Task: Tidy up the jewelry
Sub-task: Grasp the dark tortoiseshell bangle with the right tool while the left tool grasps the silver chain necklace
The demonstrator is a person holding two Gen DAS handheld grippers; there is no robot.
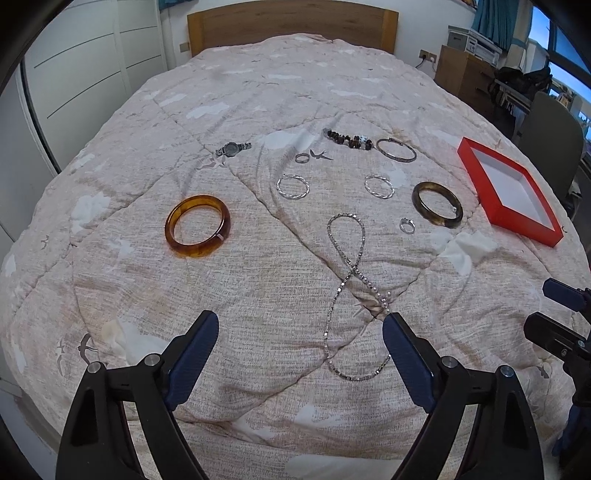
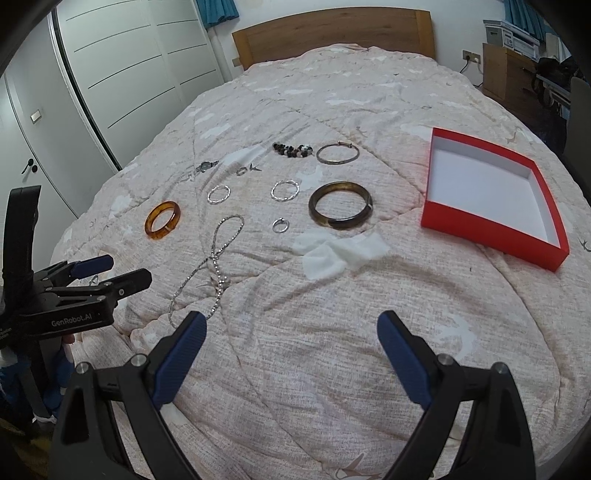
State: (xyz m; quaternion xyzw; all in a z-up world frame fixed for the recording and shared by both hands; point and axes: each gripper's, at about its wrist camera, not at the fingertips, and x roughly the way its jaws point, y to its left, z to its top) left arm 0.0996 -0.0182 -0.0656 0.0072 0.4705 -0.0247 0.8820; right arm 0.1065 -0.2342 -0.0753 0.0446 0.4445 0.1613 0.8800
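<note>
We hover both tools, the left gripper [image 1: 300,325] and right gripper [image 2: 291,325], jaws wide and empty. The necklace [image 1: 347,284] lies nearest on the quilt [image 1: 258,369], spread out for sorting into the empty red box [image 2: 480,188].

Bare quilt [image 2: 314,332] ahead; necklace [image 1: 345,280] crosses left tool's [image 1: 300,328] path.

We see pink-beige quilt [image 1: 258,280] with white cloud and grey bird print. Amber bangle [image 1: 197,226], dark olive-brown bangle [image 1: 437,204], silver chain necklace [image 1: 345,291]. Box [image 2: 491,236] red outside, white inside. Claw pads [image 2: 179,363] navy, ribbed, on black arms. Headboard [image 1: 291,22] warm wood-grain.
</note>
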